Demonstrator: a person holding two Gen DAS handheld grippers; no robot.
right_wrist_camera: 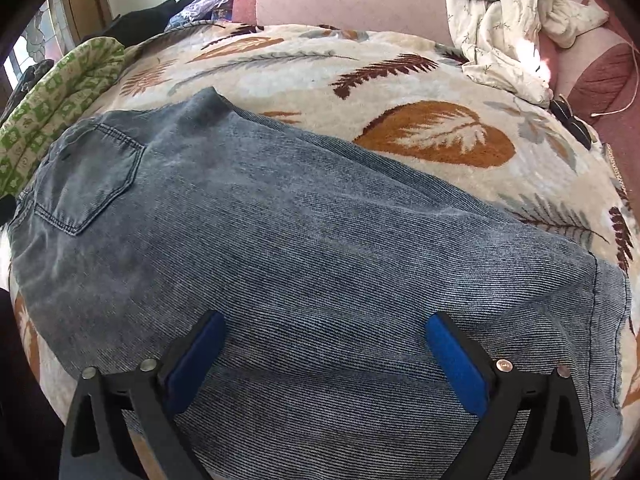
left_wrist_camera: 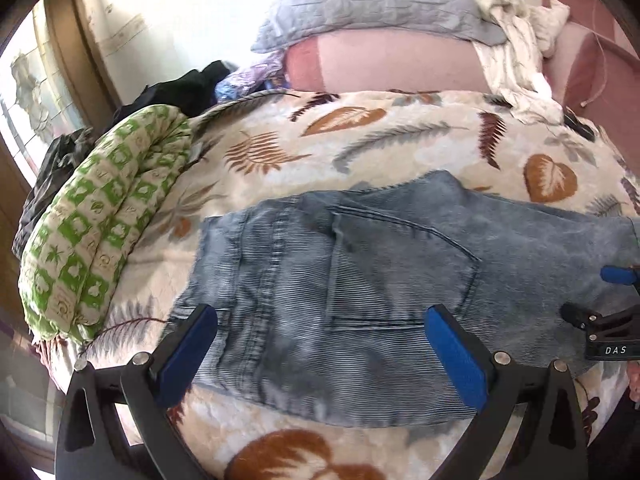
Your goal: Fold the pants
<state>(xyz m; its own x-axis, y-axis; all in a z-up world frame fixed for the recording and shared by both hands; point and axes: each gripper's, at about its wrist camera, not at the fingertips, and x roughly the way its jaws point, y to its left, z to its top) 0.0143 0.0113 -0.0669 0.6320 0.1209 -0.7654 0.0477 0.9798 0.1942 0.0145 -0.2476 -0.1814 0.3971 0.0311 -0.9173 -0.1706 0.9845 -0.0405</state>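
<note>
Claws [left_wrist_camera: 320,320] apart, jeans [right_wrist_camera: 280,220], leaf-print blanket [right_wrist_camera: 400,80]

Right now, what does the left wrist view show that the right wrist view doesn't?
Only the left wrist view shows the waistband end of the jeans in full, the other gripper, the right gripper, at its right edge, and the open left gripper.

Only the right wrist view shows the leg hem lying flat near the bed's edge.

Both show the back pocket, the leaf-print blanket, the green patterned roll and the white crumpled cloth. The right gripper's fingers are open over the denim.
</note>
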